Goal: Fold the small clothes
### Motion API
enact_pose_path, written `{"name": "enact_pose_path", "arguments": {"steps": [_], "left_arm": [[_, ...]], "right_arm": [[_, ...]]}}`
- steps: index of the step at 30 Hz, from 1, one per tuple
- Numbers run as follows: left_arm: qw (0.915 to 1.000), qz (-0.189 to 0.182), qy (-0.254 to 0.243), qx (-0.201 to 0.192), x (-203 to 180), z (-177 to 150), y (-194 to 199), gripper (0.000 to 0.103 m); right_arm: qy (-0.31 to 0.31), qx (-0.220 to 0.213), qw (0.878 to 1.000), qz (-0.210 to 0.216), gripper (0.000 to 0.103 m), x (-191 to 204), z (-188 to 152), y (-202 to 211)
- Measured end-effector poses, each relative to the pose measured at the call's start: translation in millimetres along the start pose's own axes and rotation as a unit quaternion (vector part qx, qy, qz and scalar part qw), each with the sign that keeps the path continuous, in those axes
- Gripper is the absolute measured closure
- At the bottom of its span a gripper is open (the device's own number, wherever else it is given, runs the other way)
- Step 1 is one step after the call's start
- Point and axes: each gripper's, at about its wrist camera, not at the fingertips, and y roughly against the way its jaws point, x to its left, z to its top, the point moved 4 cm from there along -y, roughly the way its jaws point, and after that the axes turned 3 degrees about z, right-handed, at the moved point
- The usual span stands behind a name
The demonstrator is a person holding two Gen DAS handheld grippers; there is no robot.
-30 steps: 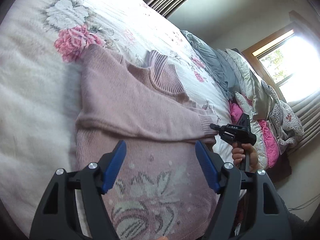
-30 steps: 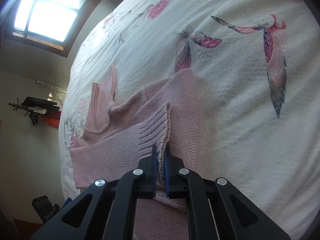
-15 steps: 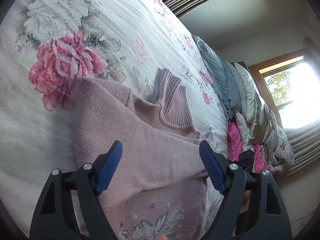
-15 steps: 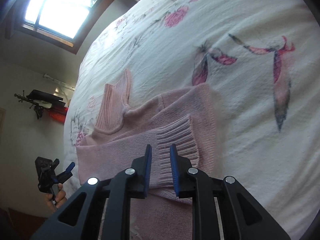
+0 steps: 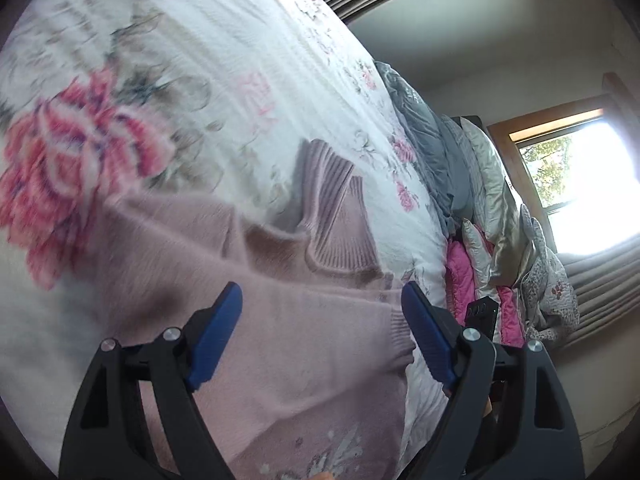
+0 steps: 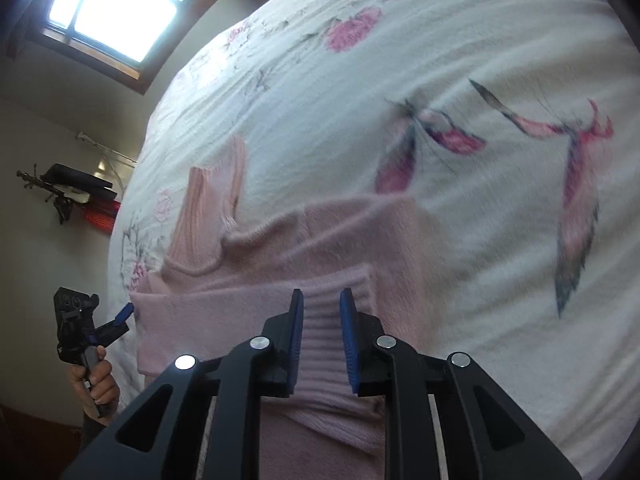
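Note:
A small pink knit sweater [image 5: 280,336] lies flat on the flowered bedspread [image 5: 208,48], ribbed turtleneck collar [image 5: 336,220] pointing up the bed. One sleeve is folded across the chest, its ribbed cuff [image 6: 332,320] at the sweater's right side. My left gripper [image 5: 320,332] hangs open above the folded sleeve, nothing between its blue pads. My right gripper [image 6: 322,340] stands open just over the cuff, jaws a little apart and not pinching it. The left gripper [image 6: 100,324] also shows in the right wrist view, in a hand [image 6: 98,380] at the sweater's left edge.
The sweater [image 6: 280,264] lies on the bedspread [image 6: 400,80]. A pile of grey, silver and pink bedding [image 5: 472,208] lines the bed's far side. Windows [image 5: 576,168] [image 6: 112,4] are bright. A dark tripod-like stand [image 6: 68,188] is by the wall.
My right gripper opened and let go of the sleeve cuff, which now lies flat on the sweater. My left gripper moved up toward the collar, staying open.

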Motion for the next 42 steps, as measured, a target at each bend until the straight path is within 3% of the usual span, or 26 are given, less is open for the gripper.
{"name": "enact_pose_path", "arguments": {"steps": [4, 5, 8, 16, 18, 20, 21, 22, 23, 25, 27, 28, 35, 42], "left_arm": [[0.9998, 0.004, -0.011, 0.013, -23.3, 49.8, -48.9, 0.015], [0.9997, 0.002, -0.013, 0.021, -28.1, 60.2, -63.5, 0.014], [0.9990, 0.004, -0.021, 0.038, -39.3, 84.0, -103.2, 0.013], [0.9946, 0.056, -0.040, 0.078, -28.2, 110.5, -176.0, 0.014], [0.9948, 0.053, -0.045, 0.074, -26.8, 113.5, -179.4, 0.026], [0.9938, 0.049, -0.050, 0.087, -25.7, 112.4, -184.4, 0.063], [0.9928, 0.058, -0.058, 0.087, -24.9, 111.4, -184.9, 0.070], [0.9920, 0.065, -0.064, 0.087, -24.1, 110.1, -185.4, 0.086], [0.9917, 0.068, -0.066, 0.086, -22.9, 109.3, -185.4, 0.094], [0.9920, 0.075, -0.068, 0.076, -19.8, 110.6, -181.3, 0.094], [0.9929, 0.077, -0.067, 0.062, -18.0, 112.4, -172.6, 0.095], [0.9931, 0.077, -0.070, 0.054, -18.5, 112.7, -166.9, 0.096], [0.9924, 0.060, -0.108, 0.005, -44.5, 100.1, -107.9, 0.097], [0.9884, 0.023, -0.150, -0.007, -91.2, 64.0, -48.7, 0.097]], "right_arm": [[0.018, -0.003, 0.999, 0.030, 0.075, 44.0, 40.7, -33.1], [0.022, -0.004, 0.999, 0.030, 0.070, 52.5, 50.6, -44.2], [0.027, -0.002, 0.999, 0.028, 0.068, 67.4, 72.9, -76.2], [0.027, -0.007, 0.999, 0.016, 0.062, 74.6, 107.3, -137.6], [0.031, -0.007, 0.999, 0.018, 0.062, 76.9, 111.4, -147.0], [0.036, -0.007, 0.999, 0.023, 0.062, 81.2, 114.0, -155.8], [0.038, -0.007, 0.999, 0.026, 0.062, 83.5, 114.7, -159.2], [0.041, -0.007, 0.999, 0.028, 0.062, 85.3, 113.4, -161.6], [0.043, -0.005, 0.999, 0.029, 0.062, 87.8, 113.0, -165.1], [0.054, -0.002, 0.998, 0.020, 0.066, 92.7, 113.5, -170.9], [0.071, 0.002, 0.997, 0.001, 0.087, 95.6, 110.6, -171.1], [0.079, -0.001, 0.997, -0.004, 0.090, 97.0, 109.3, -167.9], [0.099, -0.043, 0.994, 0.028, 0.092, 108.7, 98.8, -105.9], [0.123, -0.064, 0.988, 0.067, 0.093, 134.3, 67.3, -33.7]]}}
